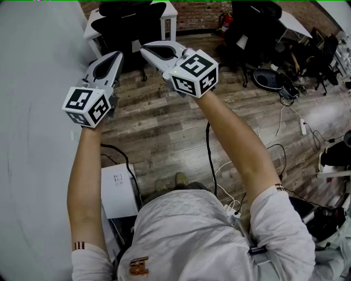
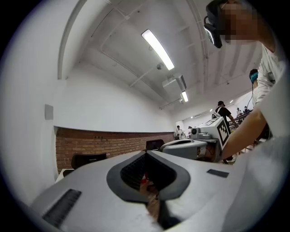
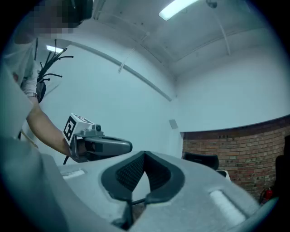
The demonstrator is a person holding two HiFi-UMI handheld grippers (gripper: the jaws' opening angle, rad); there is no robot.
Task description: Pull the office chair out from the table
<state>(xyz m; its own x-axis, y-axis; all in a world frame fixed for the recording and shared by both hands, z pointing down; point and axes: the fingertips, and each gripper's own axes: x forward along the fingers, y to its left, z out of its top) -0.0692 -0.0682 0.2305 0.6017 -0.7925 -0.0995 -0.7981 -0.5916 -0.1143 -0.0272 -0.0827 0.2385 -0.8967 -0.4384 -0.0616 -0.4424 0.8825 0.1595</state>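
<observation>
Jaws of left gripper (image 1: 115, 56) fully closed, empty; right gripper (image 1: 147, 50) likewise. Office chair (image 1: 129, 27) well ahead at white table (image 1: 171, 12), untouched.

Wood-plank floor (image 1: 164, 131) stretches out from a white worktop (image 1: 169, 10) set near a brick wall. A black office chair (image 1: 131, 24) stands tucked in at the worktop. To the right of the worktop, a red fire extinguisher (image 1: 226, 22) stands by the wall, with more black chairs (image 1: 258, 27) just beyond. Well in front of the worktop, a black cable (image 1: 209, 159) trails across the planks and a white box (image 1: 118, 189) sits on the floor. Far off to the worktop's right, a white power strip (image 1: 302, 127) lies among loose leads.
</observation>
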